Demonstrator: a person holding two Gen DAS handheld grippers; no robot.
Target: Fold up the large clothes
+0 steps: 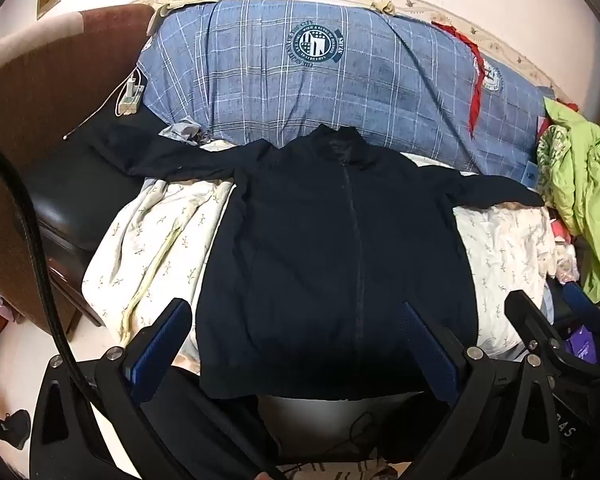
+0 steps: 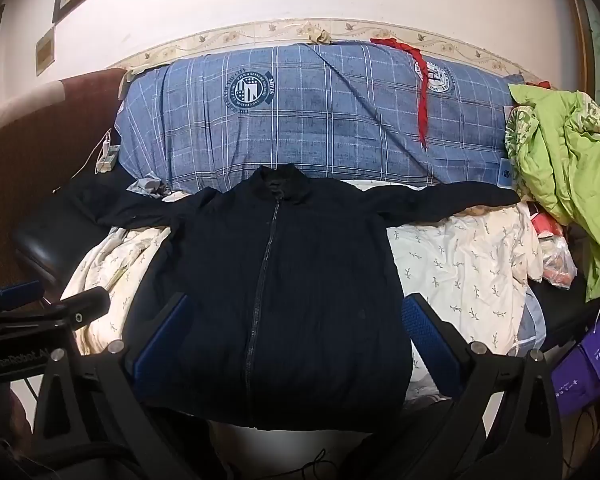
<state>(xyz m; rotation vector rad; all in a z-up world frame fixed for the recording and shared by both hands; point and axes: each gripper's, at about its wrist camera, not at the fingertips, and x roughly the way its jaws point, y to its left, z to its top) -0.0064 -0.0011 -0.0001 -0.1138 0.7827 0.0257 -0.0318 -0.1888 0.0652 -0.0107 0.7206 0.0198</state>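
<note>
Both your left claw (image 1: 296, 344) and right claw (image 2: 296, 340) stand wide and empty, just short of the hem of the dark zip-up jacket (image 1: 332, 248), which lies flat, front up, sleeves spread, on the floral sheet (image 1: 160, 240). It looks soft and light, likely to slide; take it at a cuff or shoulder. Beyond the claws, the blue plaid quilt (image 1: 320, 92) and, rightward, a green garment (image 1: 580, 200) crowd the sleeve ends.

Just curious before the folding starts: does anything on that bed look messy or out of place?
The dark jacket lies flat, zipped, sleeves spread. Oddities: a red strip draped over the blue quilt, and a crumpled green blanket heaped at the right.
</note>
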